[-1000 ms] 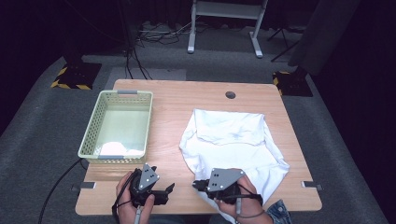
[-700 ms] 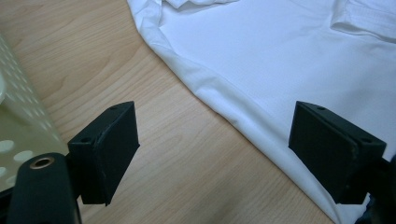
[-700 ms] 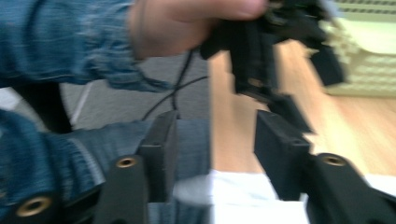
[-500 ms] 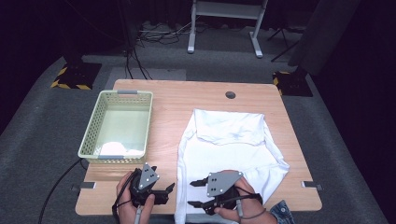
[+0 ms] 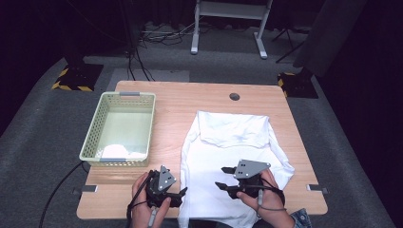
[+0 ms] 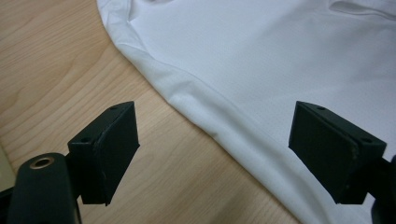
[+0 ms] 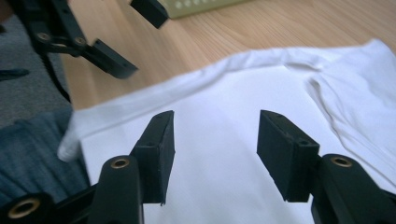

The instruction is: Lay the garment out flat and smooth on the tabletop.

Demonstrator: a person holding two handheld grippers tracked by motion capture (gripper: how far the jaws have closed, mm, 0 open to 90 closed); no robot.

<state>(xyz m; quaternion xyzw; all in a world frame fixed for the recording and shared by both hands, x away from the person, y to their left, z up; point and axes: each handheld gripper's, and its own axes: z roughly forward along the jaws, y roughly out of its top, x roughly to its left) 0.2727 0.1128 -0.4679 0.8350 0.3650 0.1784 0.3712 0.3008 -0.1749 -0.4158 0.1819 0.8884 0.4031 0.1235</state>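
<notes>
1 white shirt [image 5: 228, 156], 1 basket [image 5: 95, 137], 2 tongs, both apart.

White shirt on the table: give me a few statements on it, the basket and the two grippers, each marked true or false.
1. The white shirt lies spread on the wooden table. True.
2. The right gripper is clamped on the shirt. False: its fingers stand apart above the cloth, having just been opening.
3. The green basket sits to the left of the shirt in the high view. True.
4. The left gripper is shut. False: it is open, over the shirt's edge.
5. The basket rests on top of the shirt. False: bare table separates them.
</notes>
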